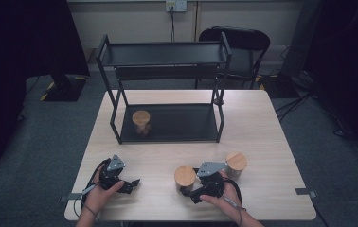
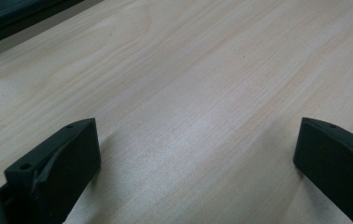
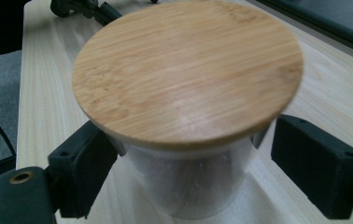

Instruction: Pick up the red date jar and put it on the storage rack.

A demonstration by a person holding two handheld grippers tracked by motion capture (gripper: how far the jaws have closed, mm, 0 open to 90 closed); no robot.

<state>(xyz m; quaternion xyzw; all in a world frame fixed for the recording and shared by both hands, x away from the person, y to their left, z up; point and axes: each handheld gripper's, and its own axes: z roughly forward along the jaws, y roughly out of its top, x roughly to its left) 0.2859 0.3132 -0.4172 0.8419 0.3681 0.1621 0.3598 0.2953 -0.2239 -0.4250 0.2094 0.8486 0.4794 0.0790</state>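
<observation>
A person sits at the near edge of a pale wooden table (image 1: 262, 123), one gripper in each hand. The right gripper (image 1: 190, 190), low and right of centre in the high view, has its jaws around a glass jar (image 1: 185, 178) with a round bamboo lid. In the right gripper view that jar (image 3: 188, 177) fills the middle of the frame. One black jaw sits against the glass at the lower left. The other, at the lower right, looks just short of the wall, so I cannot say the pads are pressing on it.

A second jar (image 1: 236, 164) with the same sort of lid stands just to the right of the hand, apart from the first. A third jar (image 1: 141, 121) sits on the bottom shelf of a black metal rack (image 1: 167, 53), toward its left end, in the upper middle of the high view.

The left gripper (image 1: 135, 182) rests low at the lower left of the high view, held in the left hand (image 1: 102, 193), well apart from all three jars. In the left gripper view its jaws stand wide, one at the lower left and one at the lower right, with bare wood between them. Behind the table is a dark chair (image 1: 243, 45).
</observation>
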